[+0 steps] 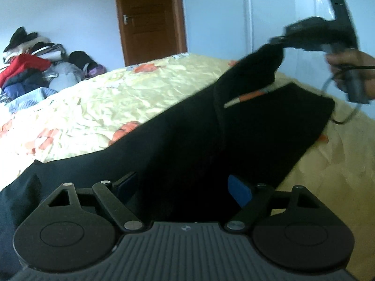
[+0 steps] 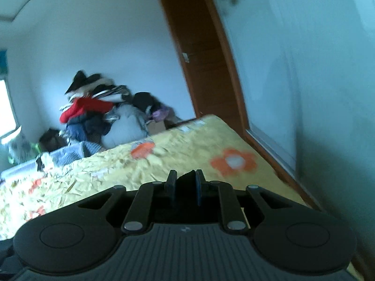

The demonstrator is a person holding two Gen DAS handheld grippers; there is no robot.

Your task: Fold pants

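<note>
Black pants [image 1: 187, 145] lie spread across the yellow flowered bed cover [image 1: 105, 98]. My left gripper [image 1: 182, 187] hovers low over their near part, jaws wide apart, blue pads clear of the cloth. One far end of the pants is lifted off the bed, and my right gripper [image 1: 279, 41], held by a hand [image 1: 351, 68], is shut on it. In the right wrist view the right gripper [image 2: 185, 182] pinches a fold of black fabric [image 2: 185, 178] between its pads. An orange and white cord tip [image 1: 246, 98] shows at the raised fold.
A pile of clothes [image 1: 30, 63] sits at the bed's far left corner, also the pile [image 2: 93, 112] in the right wrist view. A brown door [image 1: 150, 18] stands behind the bed. A white wall [image 2: 304, 93] runs close along the bed's right edge.
</note>
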